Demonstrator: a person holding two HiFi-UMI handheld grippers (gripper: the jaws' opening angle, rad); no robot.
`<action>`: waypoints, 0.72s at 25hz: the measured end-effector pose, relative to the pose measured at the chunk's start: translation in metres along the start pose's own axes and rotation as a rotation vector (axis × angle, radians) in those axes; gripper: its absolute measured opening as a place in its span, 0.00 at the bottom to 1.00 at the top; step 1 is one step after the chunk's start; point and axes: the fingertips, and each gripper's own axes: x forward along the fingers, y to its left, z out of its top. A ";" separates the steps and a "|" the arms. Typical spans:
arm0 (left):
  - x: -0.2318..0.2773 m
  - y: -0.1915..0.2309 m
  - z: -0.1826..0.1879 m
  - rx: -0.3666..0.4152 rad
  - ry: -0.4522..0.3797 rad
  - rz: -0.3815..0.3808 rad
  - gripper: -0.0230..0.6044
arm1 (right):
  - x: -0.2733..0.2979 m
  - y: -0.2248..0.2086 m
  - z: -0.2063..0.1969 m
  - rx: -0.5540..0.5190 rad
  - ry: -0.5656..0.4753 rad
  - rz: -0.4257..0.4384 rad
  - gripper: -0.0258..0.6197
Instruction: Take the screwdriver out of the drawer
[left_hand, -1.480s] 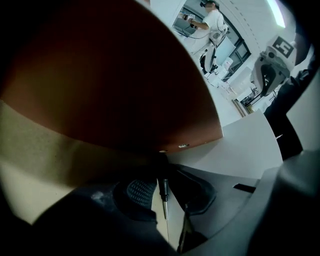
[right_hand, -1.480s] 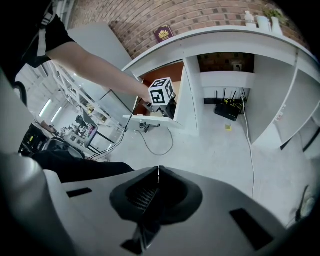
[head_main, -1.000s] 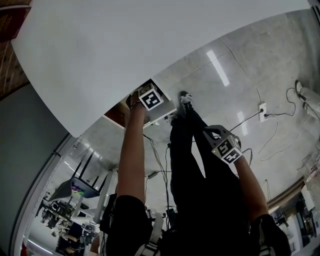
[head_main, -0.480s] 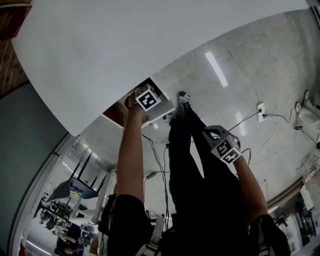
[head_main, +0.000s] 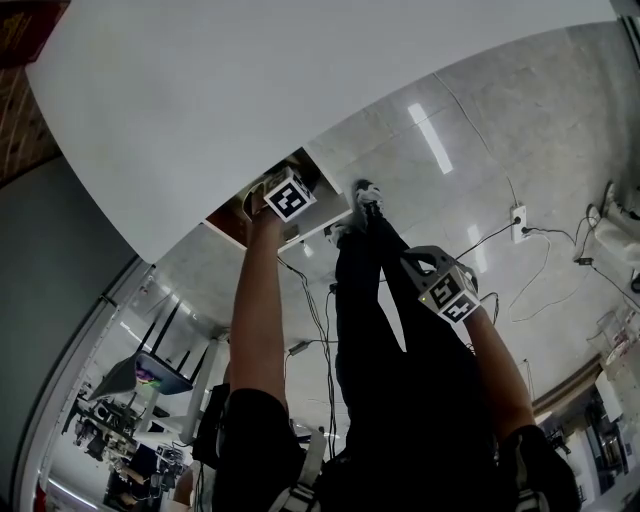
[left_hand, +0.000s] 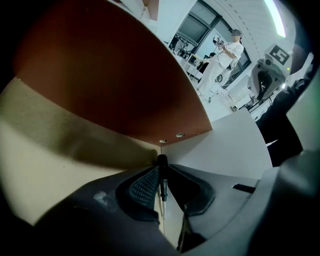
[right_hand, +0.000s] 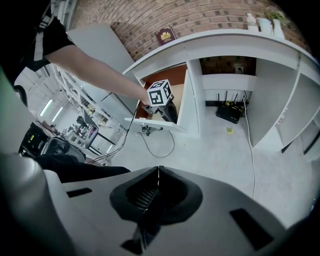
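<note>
The left tongs (left_hand: 160, 176) are down inside the open drawer (right_hand: 165, 124) under the white bench (head_main: 250, 90). They are pinched tight on the screwdriver (left_hand: 162, 162), gripping its slim black handle with the metal shaft running back between the pads. So the tool is in hand but not yet out, close to an inside corner of the drawer. The right tongs (right_hand: 158, 175) hang well apart over the floor to the right, pressed together with nothing in them. To my eye, the pull should come straight back along the way the arm went in, keeping the squeeze firm. A handle this thin could swivel between the pads if its tip catches the drawer wall or the bench edge above. The right tongs are best kept clear of that path. Only the left gripper view shows the grip itself. From the head view I see just the marker cube and forearm at the drawer mouth, with the tool hidden. The right gripper view gives the whole picture from the side: the drawer pulled out, its white front, and the arm reaching in.
</note>
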 end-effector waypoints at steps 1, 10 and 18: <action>-0.001 -0.002 0.000 -0.005 -0.007 -0.006 0.12 | 0.000 0.002 0.002 -0.004 -0.001 0.001 0.13; -0.028 -0.007 -0.004 -0.032 -0.060 0.031 0.12 | -0.002 0.011 0.027 -0.034 -0.033 0.008 0.13; -0.061 -0.025 -0.007 -0.078 -0.139 0.049 0.12 | -0.006 0.026 0.047 -0.073 -0.023 0.014 0.13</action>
